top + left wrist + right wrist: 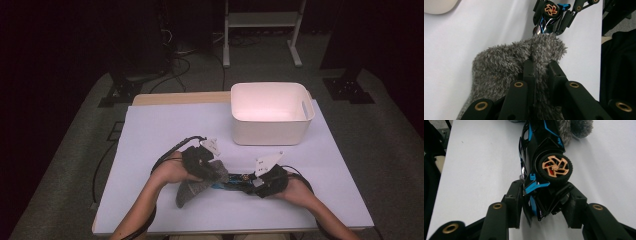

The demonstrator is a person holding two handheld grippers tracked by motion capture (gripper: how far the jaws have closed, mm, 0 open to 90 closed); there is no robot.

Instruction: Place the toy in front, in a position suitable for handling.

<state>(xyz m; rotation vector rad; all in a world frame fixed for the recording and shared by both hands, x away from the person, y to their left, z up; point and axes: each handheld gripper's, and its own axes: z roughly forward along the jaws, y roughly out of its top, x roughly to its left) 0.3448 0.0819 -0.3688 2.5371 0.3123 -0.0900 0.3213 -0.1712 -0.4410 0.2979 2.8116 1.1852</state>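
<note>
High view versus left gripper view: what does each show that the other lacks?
High view alone: the whole white storage bin, both forearms and the floor around the table. Left gripper view alone: the left hand-held gripper pinching the grey fuzzy sock up close, and the toy car's orange wheel spokes. Shared: sock, black-and-blue car, right hand-held gripper, white tabletop.

White bin [270, 116] blocks far right of surface [160, 130]; far left and near edge open. Fuzzy sock [192, 190] and toy car [232, 181] clutter centre-front.
</note>
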